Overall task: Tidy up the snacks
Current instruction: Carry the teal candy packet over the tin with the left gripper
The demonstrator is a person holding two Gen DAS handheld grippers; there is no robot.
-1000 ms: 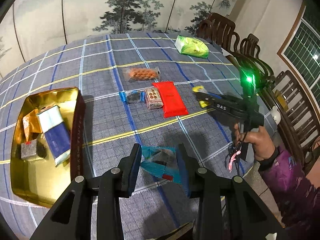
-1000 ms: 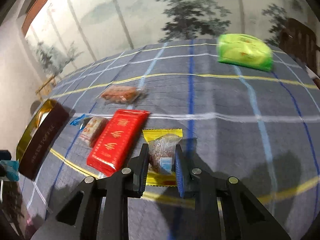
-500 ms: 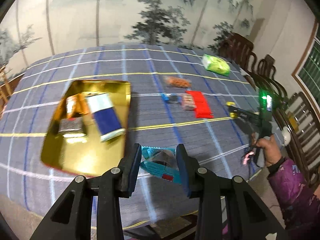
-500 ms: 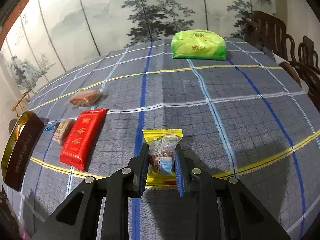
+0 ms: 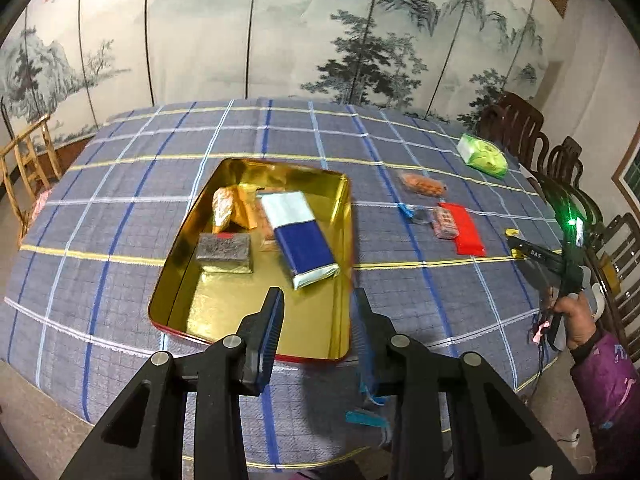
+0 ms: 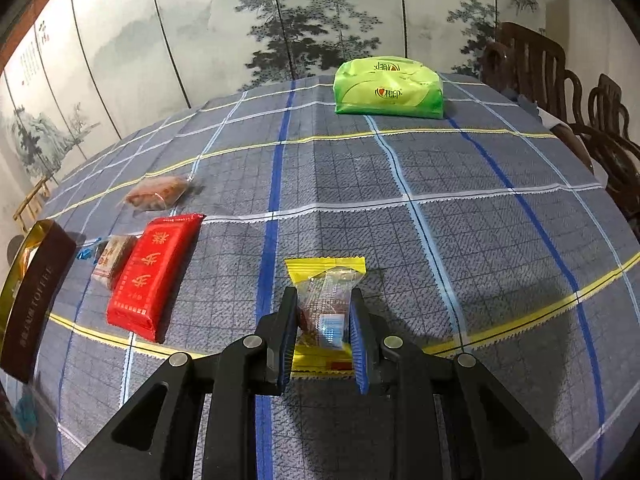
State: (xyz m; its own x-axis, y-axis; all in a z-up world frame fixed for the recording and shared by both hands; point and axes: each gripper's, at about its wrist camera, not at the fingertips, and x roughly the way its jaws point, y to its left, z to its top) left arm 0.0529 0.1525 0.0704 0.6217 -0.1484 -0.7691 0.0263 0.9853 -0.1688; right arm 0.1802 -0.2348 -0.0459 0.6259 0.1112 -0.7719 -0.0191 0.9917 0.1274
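Observation:
In the left wrist view my left gripper [image 5: 318, 300] hovers over the near end of the open gold tin [image 5: 256, 312]. Its jaws are closing with nothing between the pads. A blurred teal packet [image 5: 362, 418] shows low beside the right finger, over the tablecloth in front of the tin; I cannot tell whether it hangs or falls. The tin holds a blue-and-white packet [image 5: 300, 240], a dark block [image 5: 224, 250] and gold-wrapped snacks [image 5: 232, 210]. My right gripper [image 6: 324, 320] is shut on a clear snack packet with yellow ends [image 6: 326, 304], low over the cloth.
On the checked tablecloth lie a red packet [image 6: 154, 276], a small brown packet [image 6: 112, 260], an orange snack bag [image 6: 158, 196] and a green pack [image 6: 390, 88] at the far edge. The tin's brown wall [image 6: 36, 292] stands left. Wooden chairs [image 5: 516, 124] line the right side.
The left gripper swung left until the tin came under it. The teal packet it held has slipped from between its pads. The right gripper stayed shut on its packet, turning slightly.

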